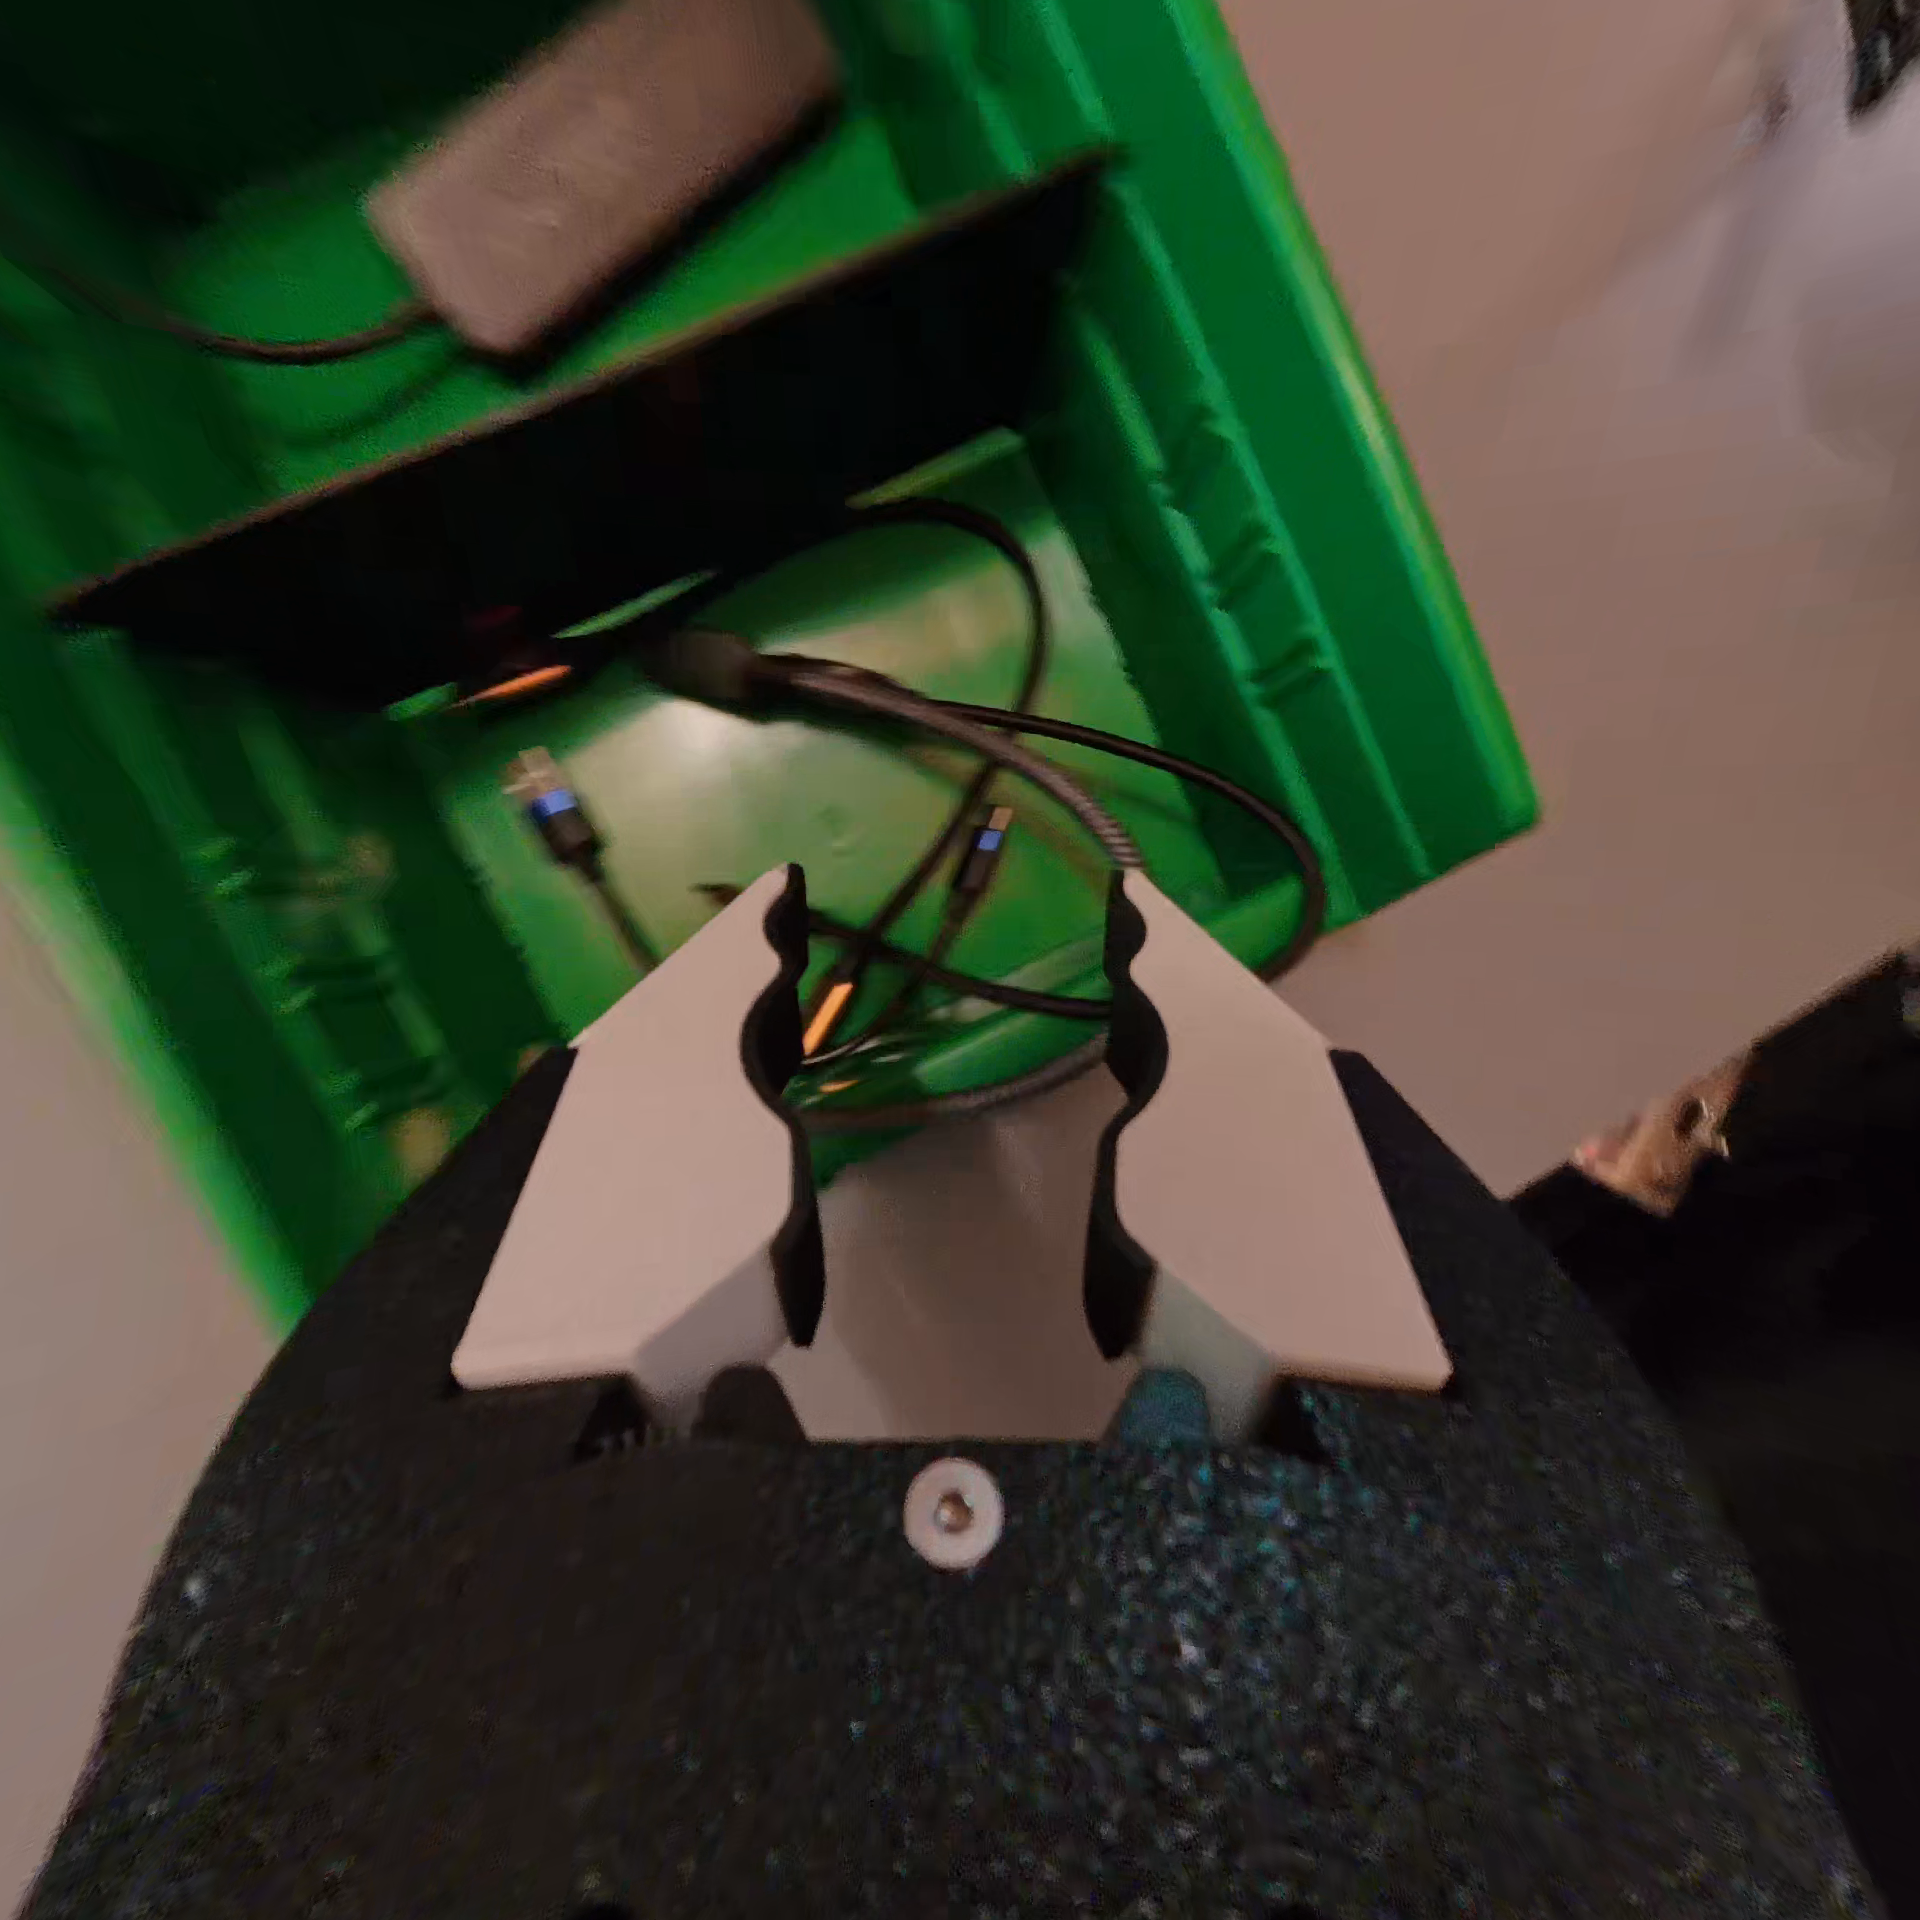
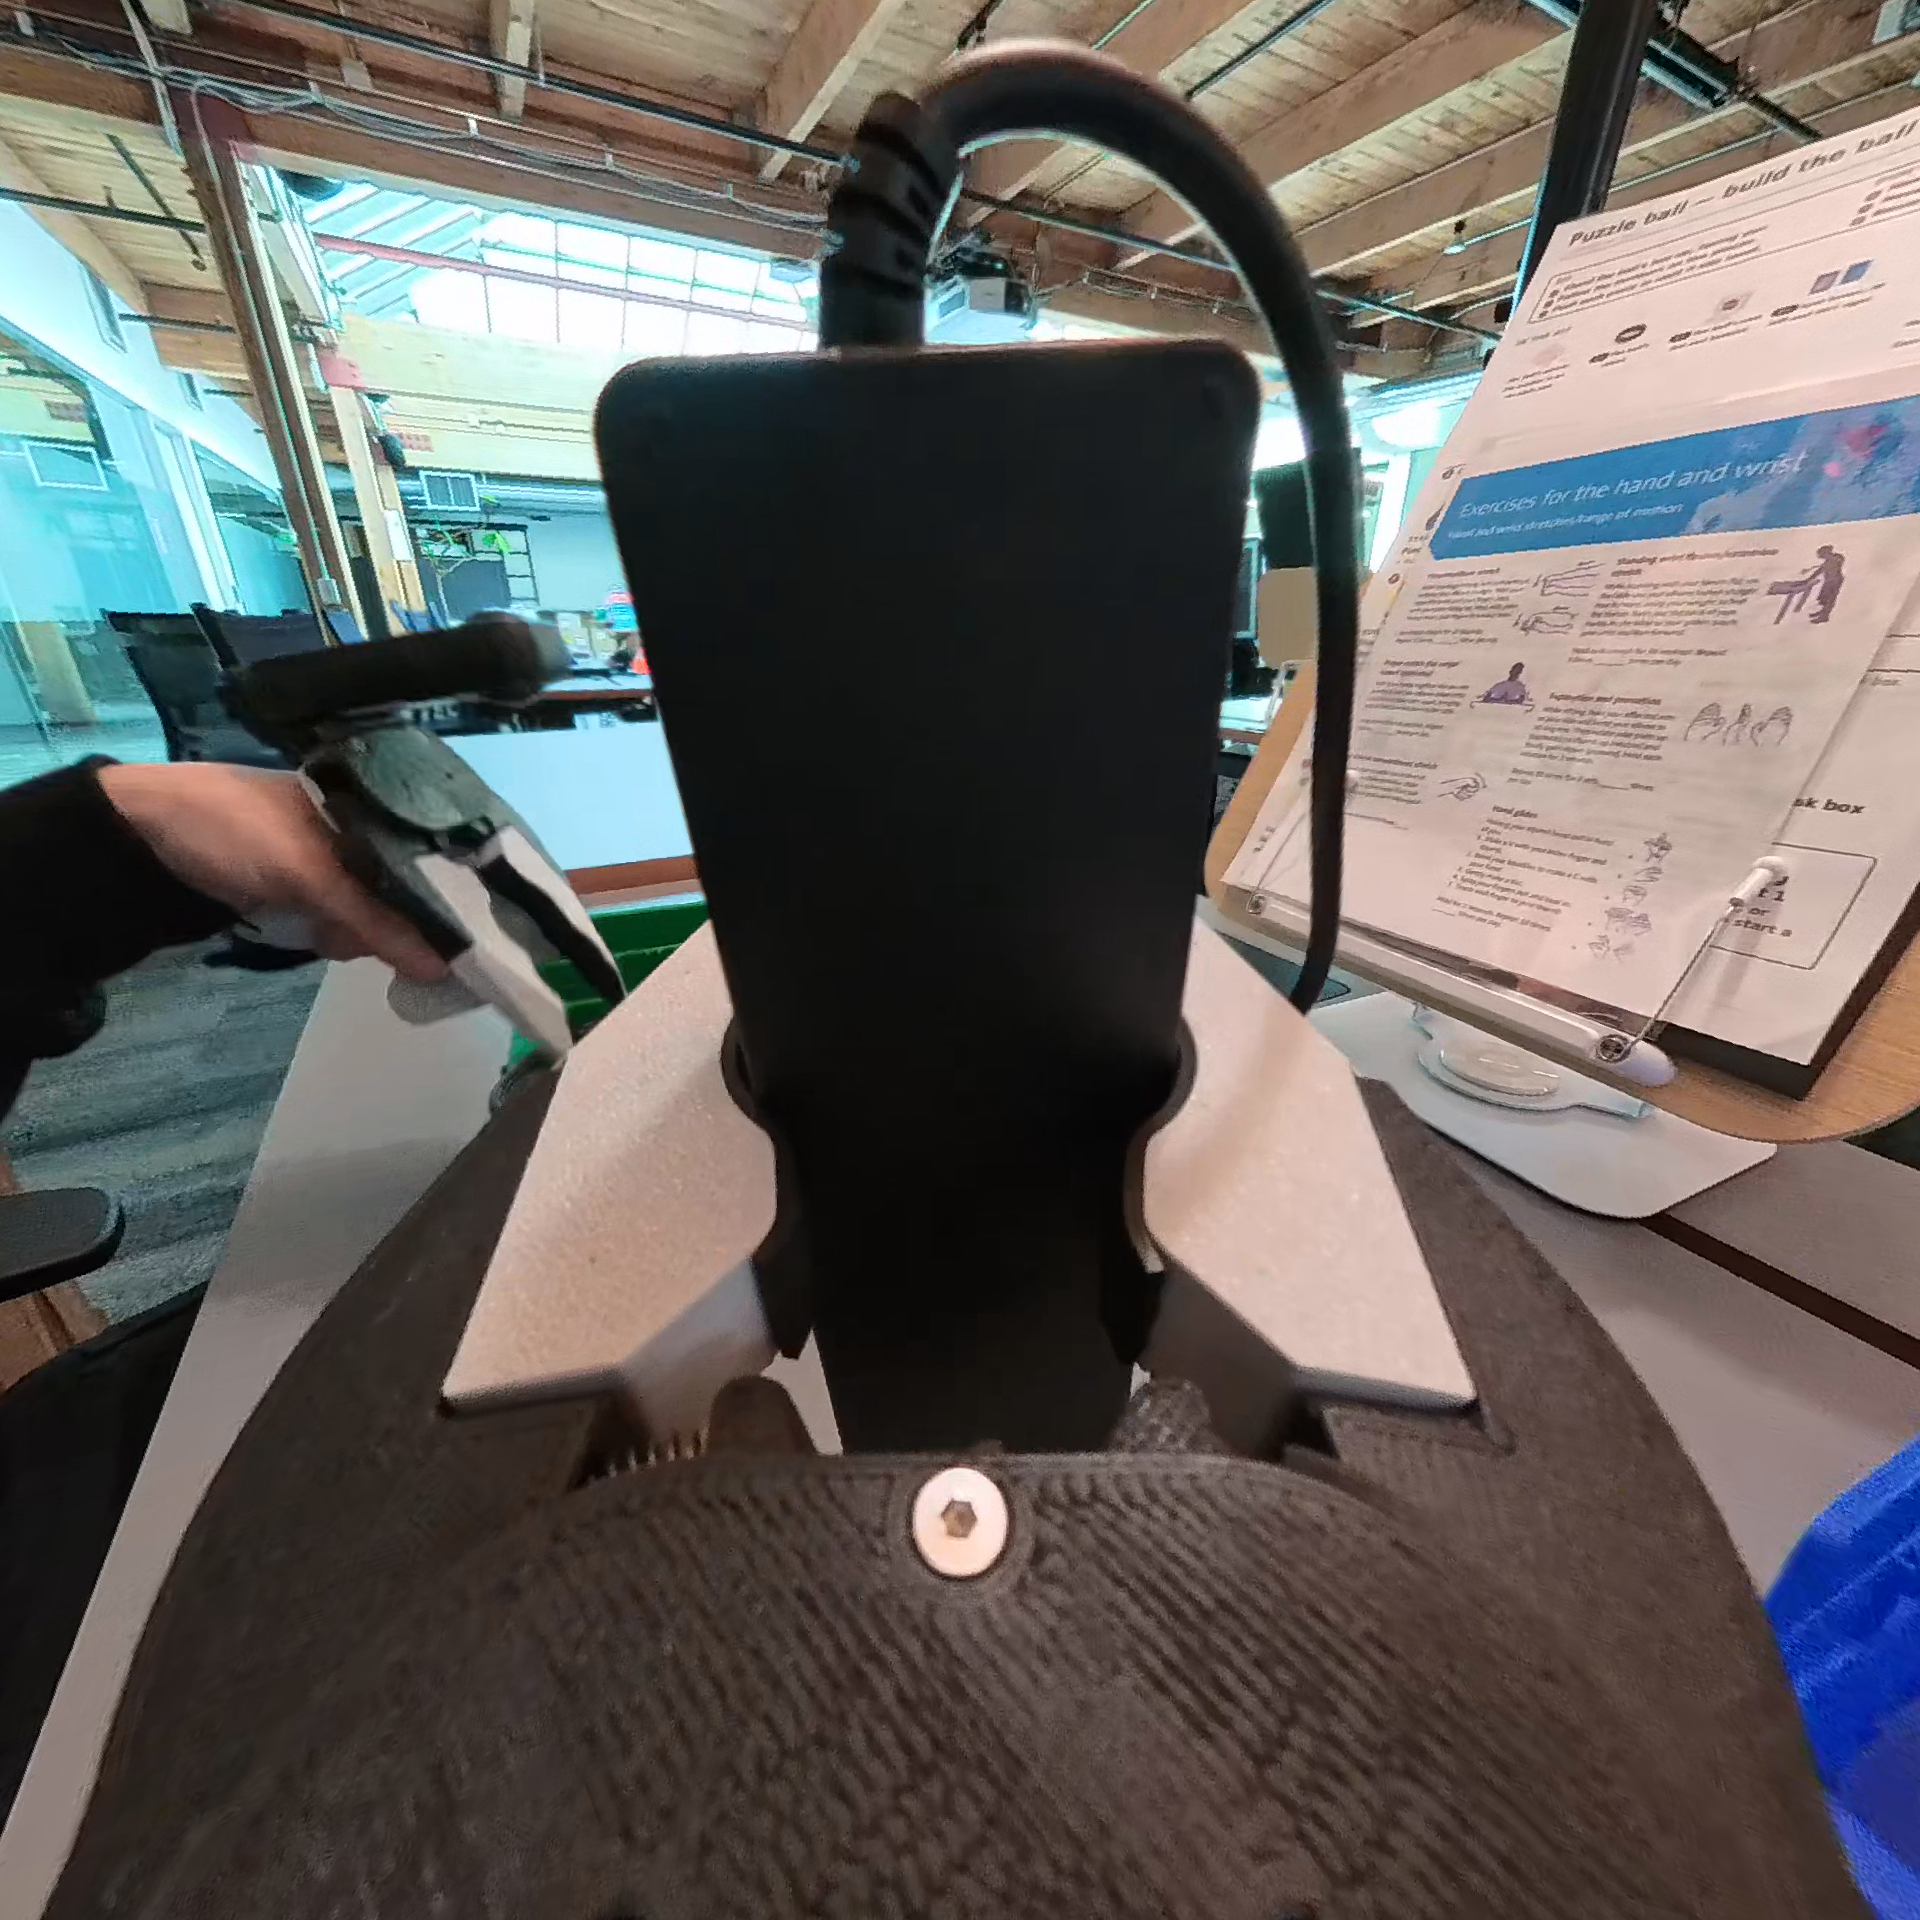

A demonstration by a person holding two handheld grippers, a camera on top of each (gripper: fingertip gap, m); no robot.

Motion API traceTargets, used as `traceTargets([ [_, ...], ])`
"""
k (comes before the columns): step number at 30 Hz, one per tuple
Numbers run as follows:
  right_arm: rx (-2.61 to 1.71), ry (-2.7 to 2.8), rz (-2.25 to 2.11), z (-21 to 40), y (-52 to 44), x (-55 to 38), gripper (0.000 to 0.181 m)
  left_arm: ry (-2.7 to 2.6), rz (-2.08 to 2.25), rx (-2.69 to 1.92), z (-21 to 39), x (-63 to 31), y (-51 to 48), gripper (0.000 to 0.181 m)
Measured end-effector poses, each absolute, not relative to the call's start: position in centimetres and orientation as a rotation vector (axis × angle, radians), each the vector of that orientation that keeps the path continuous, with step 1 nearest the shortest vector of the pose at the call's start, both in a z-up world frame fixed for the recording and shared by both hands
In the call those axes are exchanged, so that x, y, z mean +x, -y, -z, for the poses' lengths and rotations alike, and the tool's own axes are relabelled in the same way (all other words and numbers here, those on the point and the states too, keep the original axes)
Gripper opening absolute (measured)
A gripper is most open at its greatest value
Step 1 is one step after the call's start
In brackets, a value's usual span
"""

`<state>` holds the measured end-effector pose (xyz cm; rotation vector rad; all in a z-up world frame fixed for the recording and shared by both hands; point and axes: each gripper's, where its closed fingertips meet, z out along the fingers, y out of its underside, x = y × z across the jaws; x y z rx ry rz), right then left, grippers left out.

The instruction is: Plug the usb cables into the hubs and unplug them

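Observation:
My left gripper is open and empty, hovering above a green bin. In the bin lie several black USB cables with blue-banded plugs and orange-tipped plugs. A grey hub lies in the bin's far compartment behind a black divider. My right gripper is shut on a black hub, held upright, its thick black cable looping up and down to the right. The left gripper also shows in the right wrist view, held by a hand.
A document stand with printed sheets stands on the white table at the right. A blue object is at the lower right edge. The green bin's rim shows behind the black hub. A dark sleeve is at the right.

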<state>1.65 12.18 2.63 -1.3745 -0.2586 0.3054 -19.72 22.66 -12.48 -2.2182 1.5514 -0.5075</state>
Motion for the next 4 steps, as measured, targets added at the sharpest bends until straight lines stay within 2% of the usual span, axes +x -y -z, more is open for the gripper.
traceTargets([
  [1, -1.371, 0.257, -0.310, -2.7, -12.1, 1.7, 0.068, -1.439, 0.508, -2.230, 11.6, -20.6, -24.0, 0.055],
  [4, -1.358, 0.245, -0.327, -2.9, -11.9, 2.0, 0.068, -1.140, 0.515, -2.294, 10.7, -23.6, -27.1, 0.054],
])
